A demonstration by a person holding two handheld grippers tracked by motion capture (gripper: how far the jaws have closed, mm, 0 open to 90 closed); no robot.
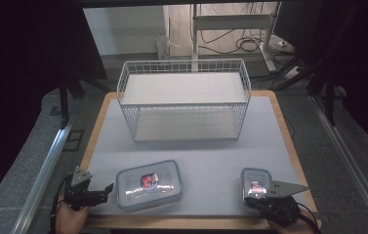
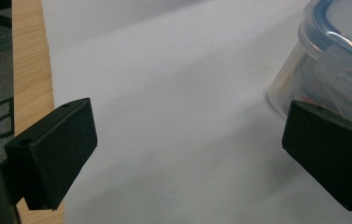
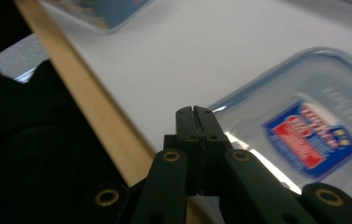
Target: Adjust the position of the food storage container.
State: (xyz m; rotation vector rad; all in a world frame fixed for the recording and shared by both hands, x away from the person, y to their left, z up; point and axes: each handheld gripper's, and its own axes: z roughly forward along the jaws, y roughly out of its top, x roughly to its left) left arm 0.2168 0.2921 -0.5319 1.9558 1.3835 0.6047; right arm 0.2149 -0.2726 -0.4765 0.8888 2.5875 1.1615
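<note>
A large clear lidded container (image 1: 149,184) with a blue rim and a red and blue label lies at the front left of the white mat. My left gripper (image 1: 104,191) stands open just left of it, and in the left gripper view (image 2: 187,149) the container's corner (image 2: 332,60) sits beside the right jaw with bare mat between the jaws. At the front right is a smaller container (image 1: 255,184) of the same kind. My right gripper (image 1: 250,200) is at its near edge. In the right gripper view (image 3: 195,114) the jaws are pressed together on nothing, over the small container's (image 3: 313,116) near corner.
A white wire basket (image 1: 183,100) stands at the back middle of the mat (image 1: 220,151). The table's wooden edge (image 1: 172,223) runs along the front, close under both hands. Stands and cables lie on the floor beyond the table.
</note>
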